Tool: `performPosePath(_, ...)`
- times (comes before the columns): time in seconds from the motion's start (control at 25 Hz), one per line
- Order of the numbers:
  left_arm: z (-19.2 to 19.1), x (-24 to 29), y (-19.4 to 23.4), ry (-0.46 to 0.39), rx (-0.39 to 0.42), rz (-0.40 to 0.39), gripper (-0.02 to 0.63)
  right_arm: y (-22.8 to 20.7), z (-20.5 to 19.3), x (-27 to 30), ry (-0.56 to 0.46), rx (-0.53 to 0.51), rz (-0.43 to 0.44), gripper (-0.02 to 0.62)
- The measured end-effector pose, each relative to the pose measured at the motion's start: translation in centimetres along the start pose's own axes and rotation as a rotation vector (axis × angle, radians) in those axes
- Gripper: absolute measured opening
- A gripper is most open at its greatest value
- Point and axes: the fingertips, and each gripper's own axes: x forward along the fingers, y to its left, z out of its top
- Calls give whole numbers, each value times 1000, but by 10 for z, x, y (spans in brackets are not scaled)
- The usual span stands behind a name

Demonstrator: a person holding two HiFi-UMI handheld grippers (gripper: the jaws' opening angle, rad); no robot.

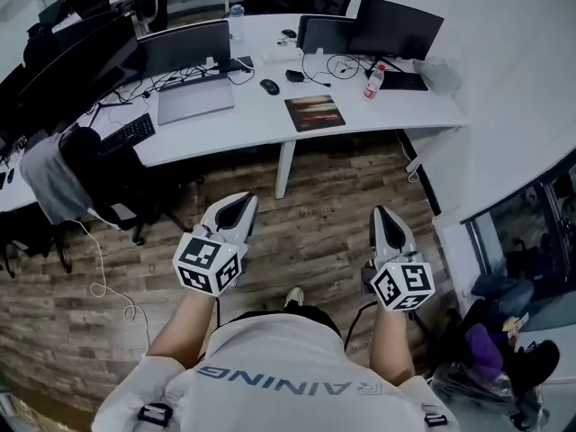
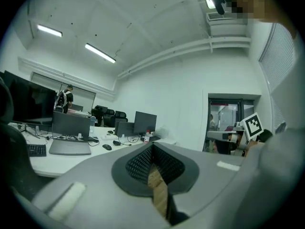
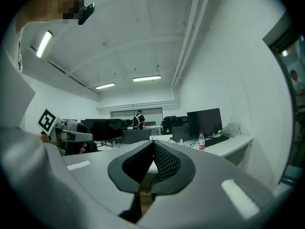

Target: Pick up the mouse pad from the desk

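The mouse pad [image 1: 314,112], a dark rectangle with a reddish-brown picture, lies flat near the front edge of the white desk [image 1: 243,124]. Both grippers are held out level over the wooden floor, well short of the desk and apart from the pad. My left gripper [image 1: 236,207] is shut with nothing between its jaws, and in the left gripper view its tips [image 2: 152,146] meet in front of the desk. My right gripper [image 1: 380,214] is shut and empty too, its tips [image 3: 153,143] closed together.
On the desk are a grey laptop [image 1: 194,100], a black mouse [image 1: 269,86], a red-capped water bottle [image 1: 373,82], a keyboard [image 1: 127,134] and several monitors. A black chair with a grey garment [image 1: 99,178] stands at the left. A white desk leg [image 1: 284,167] is ahead; bags [image 1: 504,349] lie at the right.
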Motion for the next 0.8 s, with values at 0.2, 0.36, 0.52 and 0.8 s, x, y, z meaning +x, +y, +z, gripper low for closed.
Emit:
performPosePath(0.2,3,63,-12,15,24,45,0,-68,-1,30,4,28,13,12)
performPosePath(0.36,-7,97,-13,44,21,81,0,-104,-23,60,29,102,34,12)
performPosePath(0.52,-14,118,-9,81,11,105,0,-116,-42,86,64,172,72,12)
performPosePath(0.8,-11,171,32,77,-11,108,0,-133,-44,147,83,146,81,12)
